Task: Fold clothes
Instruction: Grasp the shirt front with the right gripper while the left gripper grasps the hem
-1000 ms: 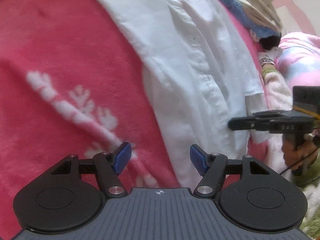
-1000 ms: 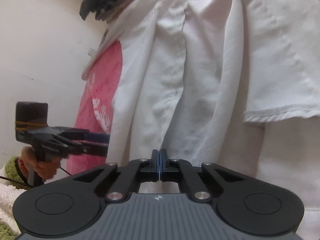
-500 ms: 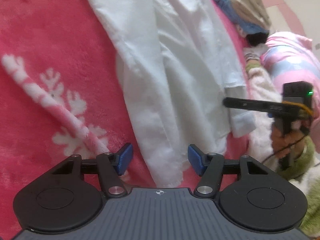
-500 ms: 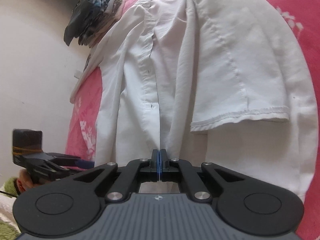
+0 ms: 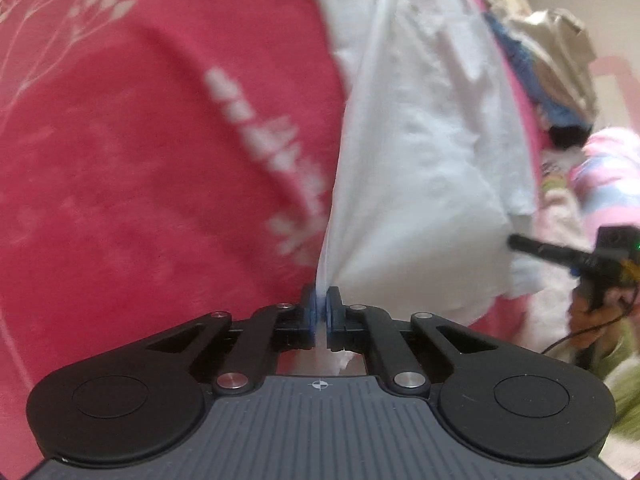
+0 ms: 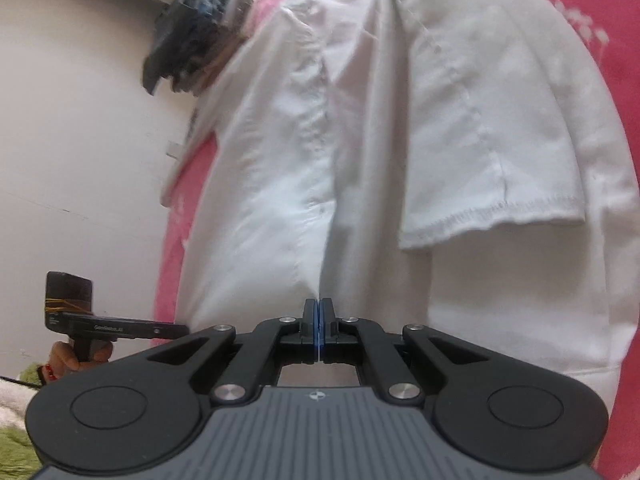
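Observation:
A white short-sleeved shirt (image 5: 420,152) lies spread on a red blanket (image 5: 140,160). My left gripper (image 5: 320,300) has its jaws closing, and the blue pads pinch the shirt's bottom edge, which rises in a taut fold. In the right wrist view the shirt (image 6: 360,140) shows its button placket and one sleeve (image 6: 500,184) folded over the front. My right gripper (image 6: 319,304) is shut on the hem below the placket. Each gripper appears in the other's view: the right (image 5: 560,254) at the shirt's far side, the left (image 6: 120,326) at its left edge.
A pile of beige and blue clothes (image 5: 552,52) sits past the shirt's collar end, dark in the right view (image 6: 192,40). A pink striped fabric (image 5: 608,184) lies at the right. A pale wall (image 6: 80,140) borders the bed. Hands (image 5: 588,316) hold the handles.
My left gripper's jaws went from wide open to closed on the shirt's bottom edge, and it shifted sideways, pulling the cloth taut. The right gripper stayed shut on the hem.

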`<state>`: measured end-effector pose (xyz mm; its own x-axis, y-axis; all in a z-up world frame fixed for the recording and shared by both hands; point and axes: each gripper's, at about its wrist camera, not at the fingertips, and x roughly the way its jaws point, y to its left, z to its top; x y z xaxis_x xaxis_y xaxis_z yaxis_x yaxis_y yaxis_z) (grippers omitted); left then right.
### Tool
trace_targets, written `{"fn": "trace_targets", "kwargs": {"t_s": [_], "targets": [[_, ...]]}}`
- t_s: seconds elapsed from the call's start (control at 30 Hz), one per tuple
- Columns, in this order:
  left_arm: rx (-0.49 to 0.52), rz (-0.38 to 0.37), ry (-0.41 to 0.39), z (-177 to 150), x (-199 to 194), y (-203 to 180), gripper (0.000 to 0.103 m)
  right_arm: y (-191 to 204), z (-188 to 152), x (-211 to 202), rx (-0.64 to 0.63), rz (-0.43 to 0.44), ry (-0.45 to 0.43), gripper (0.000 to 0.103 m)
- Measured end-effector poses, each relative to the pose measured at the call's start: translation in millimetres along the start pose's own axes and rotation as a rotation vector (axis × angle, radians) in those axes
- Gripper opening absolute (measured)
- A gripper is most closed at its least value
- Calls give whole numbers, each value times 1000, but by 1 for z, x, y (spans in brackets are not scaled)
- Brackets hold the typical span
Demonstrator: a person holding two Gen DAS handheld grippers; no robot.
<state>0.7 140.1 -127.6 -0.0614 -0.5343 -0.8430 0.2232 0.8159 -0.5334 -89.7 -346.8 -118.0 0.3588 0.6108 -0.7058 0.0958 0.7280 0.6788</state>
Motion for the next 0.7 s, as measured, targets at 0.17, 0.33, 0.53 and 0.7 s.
{"fn": "trace_targets", "kwargs": {"t_s": [0.17,0.33,0.53,0.7], "targets": [[19,1,59,-6,14,5,3,-1,-9,7,14,-10,52,1],[91,5,75,-3,14,3,21,-5,-12,7,5,-66,64,1],[57,-16,87,0,17,6,36,-5,-14,2,-2,-94,37,1],[68,-35,86,-4,16,6,54,-10,-15,0,25,-154,34,1]]}}
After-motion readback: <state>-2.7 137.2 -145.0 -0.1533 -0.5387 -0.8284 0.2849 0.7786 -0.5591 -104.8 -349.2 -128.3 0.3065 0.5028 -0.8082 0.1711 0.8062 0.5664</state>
